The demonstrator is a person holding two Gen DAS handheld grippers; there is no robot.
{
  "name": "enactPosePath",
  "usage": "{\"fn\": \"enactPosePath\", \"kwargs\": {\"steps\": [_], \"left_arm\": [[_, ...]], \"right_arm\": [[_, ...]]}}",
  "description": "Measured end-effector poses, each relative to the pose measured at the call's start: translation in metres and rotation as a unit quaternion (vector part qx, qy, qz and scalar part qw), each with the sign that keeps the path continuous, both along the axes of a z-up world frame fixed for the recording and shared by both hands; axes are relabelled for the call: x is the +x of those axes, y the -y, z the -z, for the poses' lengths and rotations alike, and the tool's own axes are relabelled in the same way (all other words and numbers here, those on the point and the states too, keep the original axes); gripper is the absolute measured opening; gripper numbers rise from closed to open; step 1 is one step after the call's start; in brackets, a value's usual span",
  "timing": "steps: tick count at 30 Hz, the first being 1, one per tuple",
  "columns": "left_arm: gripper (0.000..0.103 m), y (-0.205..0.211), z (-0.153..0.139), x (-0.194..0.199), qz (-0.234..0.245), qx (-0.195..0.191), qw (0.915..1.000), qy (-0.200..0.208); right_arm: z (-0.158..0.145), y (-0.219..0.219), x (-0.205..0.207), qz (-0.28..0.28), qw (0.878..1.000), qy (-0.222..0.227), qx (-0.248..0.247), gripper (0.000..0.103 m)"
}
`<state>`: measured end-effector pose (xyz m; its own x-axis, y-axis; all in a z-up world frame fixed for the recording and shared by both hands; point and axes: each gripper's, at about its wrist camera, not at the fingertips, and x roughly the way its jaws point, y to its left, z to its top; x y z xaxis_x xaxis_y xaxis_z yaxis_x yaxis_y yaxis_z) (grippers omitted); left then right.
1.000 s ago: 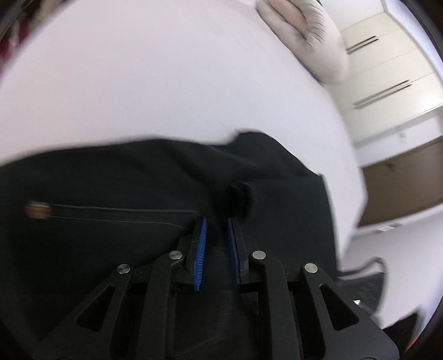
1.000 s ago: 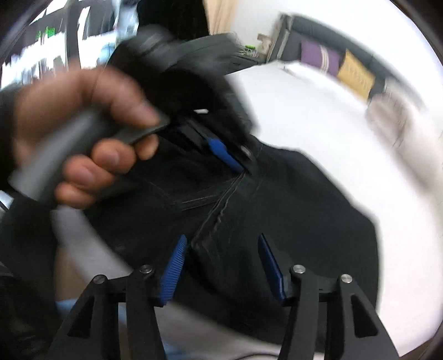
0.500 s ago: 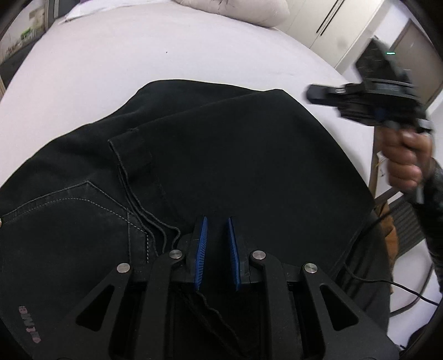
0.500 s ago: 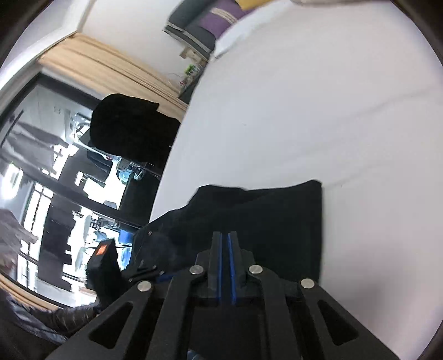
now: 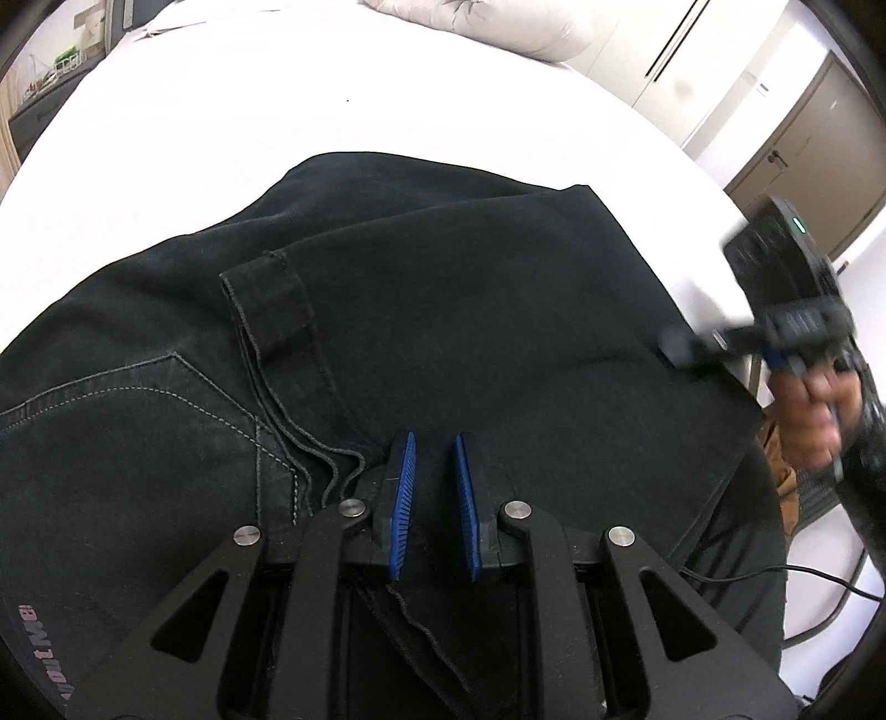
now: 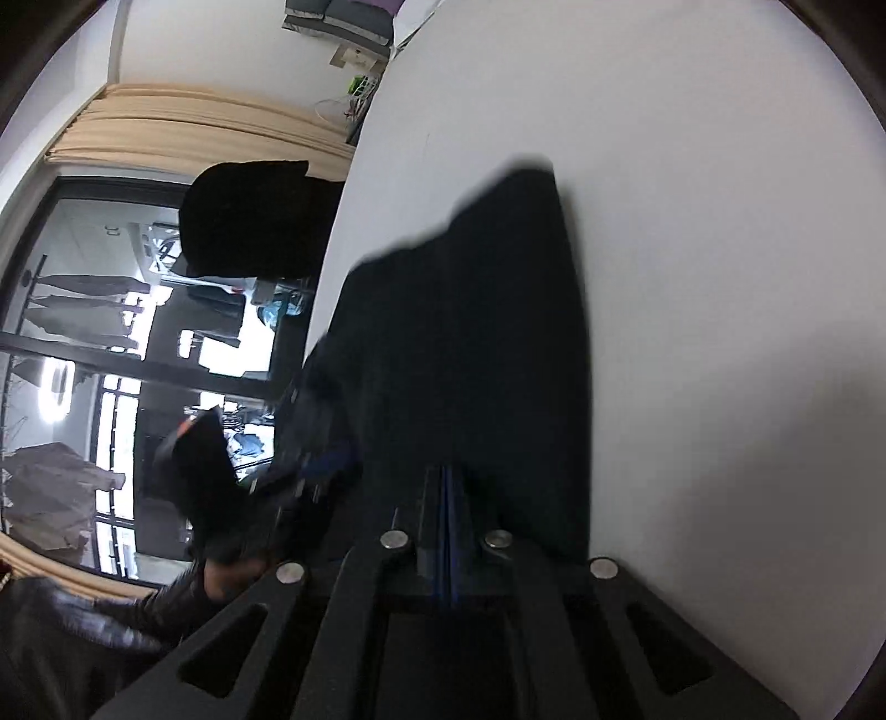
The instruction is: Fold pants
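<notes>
Black pants (image 5: pixel 498 304) lie folded on a white bed (image 5: pixel 194 138), back pocket and waistband loop at the left. My left gripper (image 5: pixel 434 482) sits low on their near edge, its blue pads narrowly apart with a fold of black cloth pinched between them. At the pants' right edge is my right gripper (image 5: pixel 678 350), held by a hand (image 5: pixel 814 410). In the right wrist view this right gripper (image 6: pixel 446 487) hovers over the pants (image 6: pixel 487 332), jaws closing until the pads meet, with no cloth visible between them. The left gripper (image 6: pixel 326 459) is a blur at the left there.
A pale pillow (image 5: pixel 487 22) lies at the head of the bed. White wardrobes (image 5: pixel 692 66) and a brown door (image 5: pixel 803 144) stand to the right. A thin cable (image 5: pixel 775 576) hangs off the bed's near right corner. A big window (image 6: pixel 83 387) and beige curtain (image 6: pixel 194 122) are to the left.
The right gripper went from open over the waistband to shut, swinging across and down to the pants' right edge. The left gripper rolled and now shows the pants spread flat.
</notes>
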<state>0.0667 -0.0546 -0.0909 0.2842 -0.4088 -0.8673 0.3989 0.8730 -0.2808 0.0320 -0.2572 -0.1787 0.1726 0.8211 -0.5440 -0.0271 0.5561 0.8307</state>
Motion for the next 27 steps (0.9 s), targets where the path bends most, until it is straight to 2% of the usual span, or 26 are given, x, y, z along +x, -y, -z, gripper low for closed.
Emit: {"fn": "enactPosePath", "kwargs": {"steps": [4, 8, 13, 16, 19, 20, 22, 24, 27], "left_arm": [[0.015, 0.003, 0.002, -0.002, 0.0, -0.01, 0.9999, 0.001], [0.015, -0.005, 0.0, -0.006, 0.002, -0.019, 0.9998, 0.005], [0.015, -0.012, 0.005, -0.01, 0.0, -0.035, 0.9994, 0.006], [0.015, -0.019, 0.008, -0.009, -0.005, -0.05, 0.9987, 0.003], [0.015, -0.028, 0.008, -0.01, -0.015, -0.065, 0.9977, 0.003], [0.015, -0.035, 0.007, -0.012, -0.023, -0.076, 0.9969, -0.002], [0.015, -0.054, -0.004, -0.017, -0.047, -0.101, 0.9938, -0.008], [0.015, -0.076, -0.02, -0.026, -0.073, -0.109, 0.9912, 0.013], [0.019, -0.121, -0.043, -0.045, -0.121, -0.141, 0.9821, 0.033]], "right_arm": [[-0.004, 0.006, -0.042, 0.041, 0.999, -0.011, 0.014, 0.0], [-0.013, 0.0, -0.068, 0.054, 0.998, -0.013, 0.004, 0.0], [0.002, 0.002, -0.071, 0.072, 0.997, -0.026, 0.006, 0.0], [0.012, 0.016, -0.074, 0.084, 0.995, -0.035, 0.034, 0.0], [-0.009, 0.012, -0.077, 0.087, 0.996, -0.021, 0.005, 0.001], [-0.02, 0.008, -0.078, 0.088, 0.996, -0.011, 0.005, 0.006], [-0.048, -0.004, -0.077, 0.088, 0.995, 0.029, 0.023, 0.027], [-0.07, -0.018, -0.072, 0.086, 0.993, 0.067, 0.041, 0.043], [-0.087, -0.055, -0.05, 0.067, 0.989, 0.104, 0.076, 0.046]]}}
